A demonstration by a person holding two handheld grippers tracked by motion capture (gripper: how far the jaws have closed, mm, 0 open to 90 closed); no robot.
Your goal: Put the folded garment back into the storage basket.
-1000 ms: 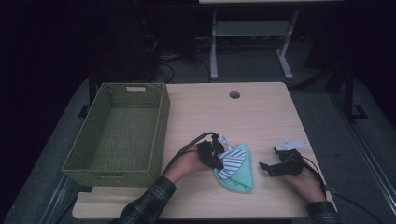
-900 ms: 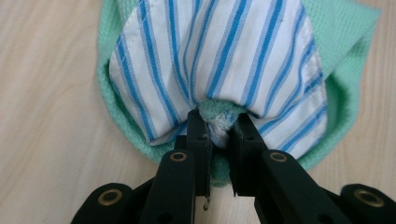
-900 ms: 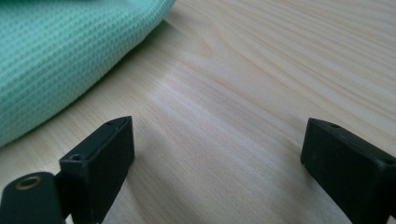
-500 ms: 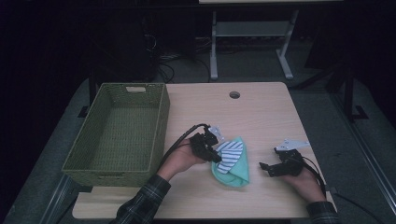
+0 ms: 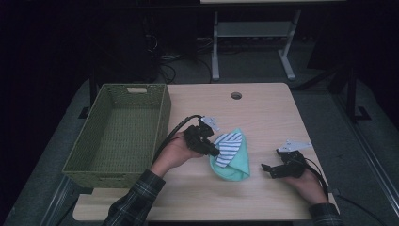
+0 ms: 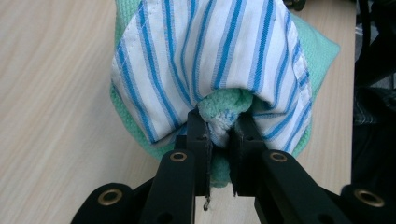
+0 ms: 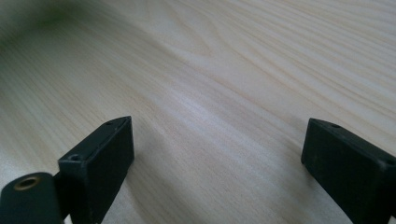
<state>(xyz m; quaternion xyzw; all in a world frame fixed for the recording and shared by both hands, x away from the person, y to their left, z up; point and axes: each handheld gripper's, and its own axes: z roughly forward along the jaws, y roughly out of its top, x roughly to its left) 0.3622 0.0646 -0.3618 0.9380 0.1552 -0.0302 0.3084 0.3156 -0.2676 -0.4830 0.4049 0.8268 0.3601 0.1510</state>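
A bundle of two cloths lies at the middle of the table: a mint green cloth [image 5: 233, 165] with a blue-and-white striped cloth [image 5: 229, 146] folded over it. My left gripper [image 5: 214, 151] is shut on a bunched edge of the green cloth [image 6: 219, 109] and the striped cloth [image 6: 205, 51], lifting that side off the table. Its jaws pinch the fabric tightly. My right gripper [image 5: 264, 168] rests low on the table to the right of the bundle, apart from it, jaws wide open [image 7: 217, 158] over bare wood.
A woven green basket [image 5: 77, 162] stands at the left of the table [image 5: 263, 108], close to my left forearm. A round cable hole [image 5: 236, 95] sits near the far edge. Beyond the table are a dark floor and a white stand [image 5: 216, 52].
My left gripper has risen and shifted left toward the basket, pulling the cloth bundle's edge up with it. The right gripper has stayed put.
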